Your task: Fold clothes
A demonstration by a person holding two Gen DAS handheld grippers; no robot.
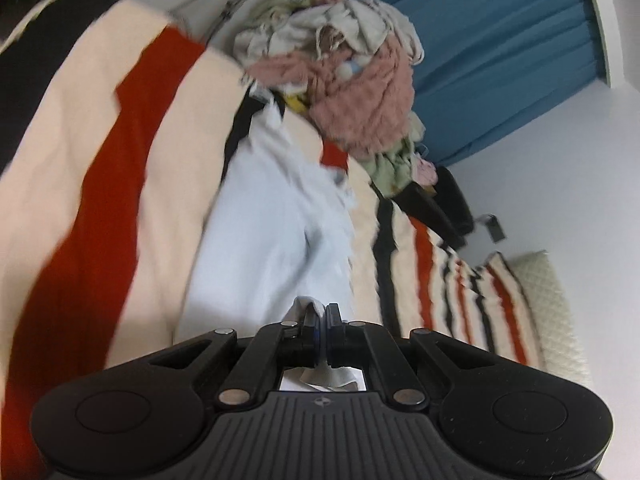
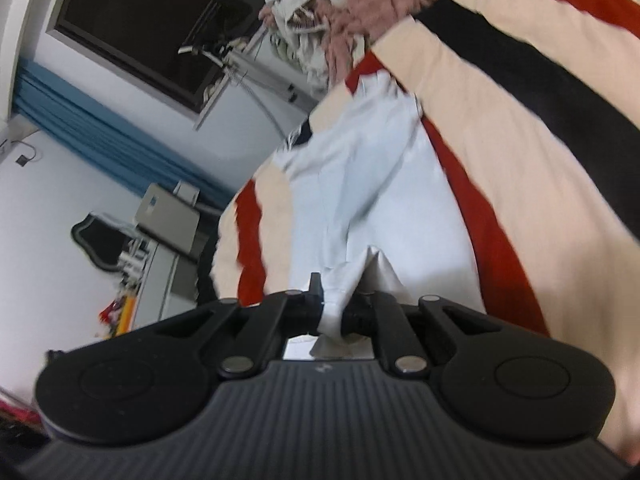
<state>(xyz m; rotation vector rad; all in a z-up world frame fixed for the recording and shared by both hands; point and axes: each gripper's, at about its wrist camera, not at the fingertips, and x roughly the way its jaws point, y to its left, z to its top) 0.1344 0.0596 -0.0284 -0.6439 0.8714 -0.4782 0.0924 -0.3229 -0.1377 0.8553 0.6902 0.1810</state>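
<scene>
Left gripper (image 1: 320,314) and right gripper (image 2: 334,300) are each pinching an edge of the pale blue garment (image 1: 264,216).
The garment is lying stretched over the striped blanket (image 1: 120,160), near the clothes pile (image 1: 352,80).

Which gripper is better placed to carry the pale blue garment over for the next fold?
Neither clearly: left gripper and right gripper are both shut on the pale blue garment, which trails across the striped blanket.

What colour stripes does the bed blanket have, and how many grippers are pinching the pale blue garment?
Stripe colours on the blanket: 3 (cream, red, black)
Grippers shut on the pale blue garment: 2, left gripper and right gripper
Total: 5
</scene>
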